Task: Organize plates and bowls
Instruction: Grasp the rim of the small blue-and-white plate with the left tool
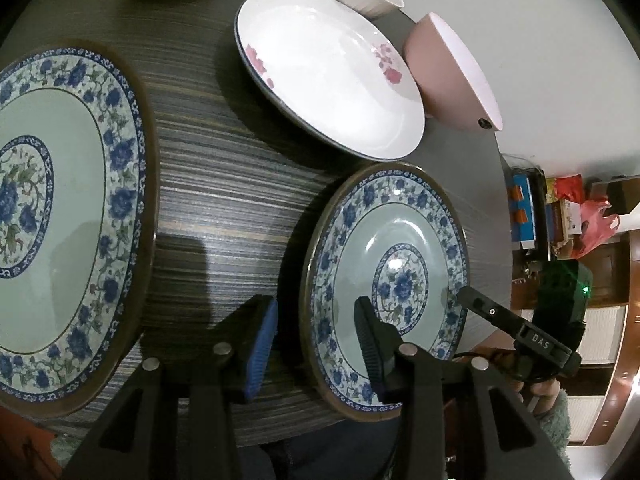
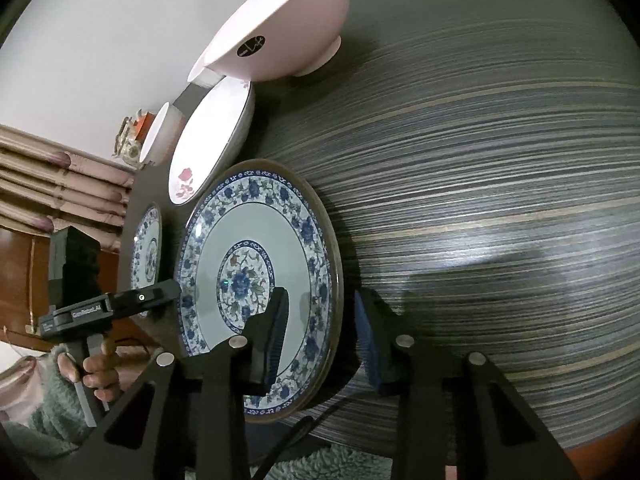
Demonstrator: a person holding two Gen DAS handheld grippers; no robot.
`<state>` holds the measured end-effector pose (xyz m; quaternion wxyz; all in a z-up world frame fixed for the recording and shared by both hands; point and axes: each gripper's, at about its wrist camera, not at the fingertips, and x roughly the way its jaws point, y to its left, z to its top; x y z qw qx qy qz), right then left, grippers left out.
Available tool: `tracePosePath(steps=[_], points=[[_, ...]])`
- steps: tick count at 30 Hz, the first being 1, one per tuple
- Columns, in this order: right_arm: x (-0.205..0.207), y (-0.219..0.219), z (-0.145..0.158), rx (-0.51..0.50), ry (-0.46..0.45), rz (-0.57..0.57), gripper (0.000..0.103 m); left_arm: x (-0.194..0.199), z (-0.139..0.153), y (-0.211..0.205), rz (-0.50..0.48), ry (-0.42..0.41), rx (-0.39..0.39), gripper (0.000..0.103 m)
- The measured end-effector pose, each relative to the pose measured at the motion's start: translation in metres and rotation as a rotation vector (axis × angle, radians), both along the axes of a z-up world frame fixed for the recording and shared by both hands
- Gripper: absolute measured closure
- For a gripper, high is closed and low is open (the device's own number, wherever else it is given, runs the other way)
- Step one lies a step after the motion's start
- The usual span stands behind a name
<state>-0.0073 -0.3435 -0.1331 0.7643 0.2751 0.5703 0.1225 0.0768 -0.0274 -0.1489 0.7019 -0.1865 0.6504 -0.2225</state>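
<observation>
The step in hand looks like picking up the small blue plate (image 1: 386, 292), so it can go with the other plates. It lies flat on the table (image 1: 224, 184), near the table's front edge.

The left gripper (image 1: 316, 344) is partly open, with the plate's left rim between its fingers. One finger is over the plate and the other is over the bare table just beside the plate. I cannot see the pads pressing on the rim. The right gripper (image 2: 320, 336) is partly open too, with the plate's right rim between its fingers, one finger over the plate and one just outside it. So both grippers sit at the plate, one on each side.

I think the next move needs the fingers to pinch the rim tight, then lift evenly so the plate does not tip.

Beside the small blue plate, to its left, lies a big blue plate (image 1: 60, 224). Behind it sits a white plate with pink flowers (image 1: 328, 72), and next to that a pink bowl (image 1: 452, 72)
</observation>
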Motion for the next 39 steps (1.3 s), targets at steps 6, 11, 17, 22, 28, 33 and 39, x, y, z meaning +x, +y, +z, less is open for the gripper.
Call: tracePosePath(steps=[6,11,17,22,28,33,39], points=[[0.0,0.002,-0.003,0.018,0.002,0.009,0.079,-0.001,0.001,-0.007,-0.027,-0.012,0.007,0.064],[0.0,0.0,-0.005,0.005,0.009,-0.005,0.09,-0.001,-0.001,-0.01,-0.031,0.001,-0.001,0.073],[0.0,0.004,-0.003,-0.027,-0.002,-0.003,0.089,-0.004,0.001,-0.013,-0.048,-0.029,0.069,0.086],[-0.002,0.007,-0.002,-0.045,-0.001,-0.009,0.089,-0.007,0.001,-0.01,-0.052,-0.052,0.079,0.087],[-0.006,0.013,0.003,-0.059,-0.003,-0.01,0.089,-0.008,0.005,-0.003,-0.058,-0.066,0.072,0.086],[-0.009,0.018,0.01,-0.069,-0.017,-0.005,0.089,-0.012,0.011,-0.002,-0.049,-0.073,0.071,0.086],[-0.008,0.029,0.018,-0.073,-0.029,0.01,0.089,-0.011,0.02,0.004,-0.029,-0.09,0.072,0.086]])
